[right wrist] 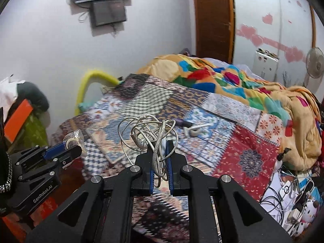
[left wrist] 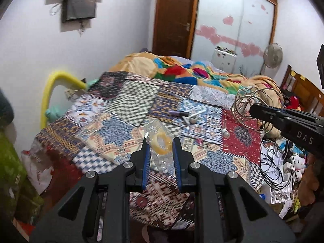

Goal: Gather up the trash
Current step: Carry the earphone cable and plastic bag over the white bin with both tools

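Left claw (left wrist: 161, 143): the two blue-padded fingers stand close together at the lower centre of the left wrist view, closed on a clear plastic wrapper (left wrist: 160, 141) that contains a ring of yellowish tape. The wrapper stands up between the pads and extends above the fingertips. In the right wrist view the same claw (right wrist: 78, 148) appears at the left edge of the frame, with the wrapper (right wrist: 74, 139) projecting from its tip.

Right claw (right wrist: 160, 144): the fingers are fully closed on a tangled bundle of white cable (right wrist: 147, 129), at the centre of the right wrist view. The loops of the bundle rise above the fingertips and a few strands hang down between the pads. In the left wrist view this claw (left wrist: 251, 110) enters from the right edge, with the cable bundle (left wrist: 255, 105) at its tip.

Both claws are held above a bed covered by a patchwork bedspread (left wrist: 125, 109). On the bedspread, at the centre of the frame, lie a small purple tube (left wrist: 179, 113), a white razor-like item (left wrist: 194, 116) beside it, and a white earbud (left wrist: 225, 132) to the lower right of these. A multicoloured blanket (left wrist: 182, 68) is bunched along the far side of the bed. A mass of dark wires and papers (left wrist: 277, 168) fills the lower right of the frame.
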The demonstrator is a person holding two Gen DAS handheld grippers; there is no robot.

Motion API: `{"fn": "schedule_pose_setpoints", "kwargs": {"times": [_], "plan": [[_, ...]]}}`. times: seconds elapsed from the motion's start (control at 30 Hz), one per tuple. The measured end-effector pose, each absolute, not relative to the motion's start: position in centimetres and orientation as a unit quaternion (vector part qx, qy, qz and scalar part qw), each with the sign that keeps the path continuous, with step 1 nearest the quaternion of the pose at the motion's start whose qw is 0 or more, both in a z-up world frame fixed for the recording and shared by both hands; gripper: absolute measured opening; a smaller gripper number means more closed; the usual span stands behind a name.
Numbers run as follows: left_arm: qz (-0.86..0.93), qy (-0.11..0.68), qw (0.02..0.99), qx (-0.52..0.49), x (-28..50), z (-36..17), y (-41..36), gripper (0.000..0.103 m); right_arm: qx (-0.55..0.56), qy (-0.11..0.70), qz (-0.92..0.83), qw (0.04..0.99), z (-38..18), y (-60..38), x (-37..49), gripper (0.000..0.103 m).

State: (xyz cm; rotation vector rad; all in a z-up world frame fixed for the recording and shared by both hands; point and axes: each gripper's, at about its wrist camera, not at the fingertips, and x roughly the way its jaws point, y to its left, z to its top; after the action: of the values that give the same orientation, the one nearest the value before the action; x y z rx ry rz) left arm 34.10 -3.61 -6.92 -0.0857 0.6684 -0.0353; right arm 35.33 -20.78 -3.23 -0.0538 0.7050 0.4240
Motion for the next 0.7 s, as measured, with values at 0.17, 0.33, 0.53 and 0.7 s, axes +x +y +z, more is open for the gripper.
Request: {"fn": "schedule_pose_setpoints", "kwargs": {"times": [0.17,0.33,0.53,0.7], "plan": [[0.030,0.321,0.945,-0.044,30.3,-6.2,-0.7,0.020,-0.047,0.334,0.254,0.906,-2.9,-17.4,32.5,0.009],[0.085,0.314,0.944,-0.057,26.1,-6.0,3.1,0.020,-0.074,0.331,0.306,0.889,-3.3,-13.1,29.7,0.009],[0.134,0.321,0.933,-0.088,22.2,-7.5,7.8,0.020,-0.100,0.337,0.364,0.863,-4.6,-7.8,26.8,0.010],[0.171,0.342,0.917,-0.114,19.6,-10.1,12.2,0.020,-0.124,0.352,0.397,0.839,-6.4,-3.3,25.1,0.010]]}}
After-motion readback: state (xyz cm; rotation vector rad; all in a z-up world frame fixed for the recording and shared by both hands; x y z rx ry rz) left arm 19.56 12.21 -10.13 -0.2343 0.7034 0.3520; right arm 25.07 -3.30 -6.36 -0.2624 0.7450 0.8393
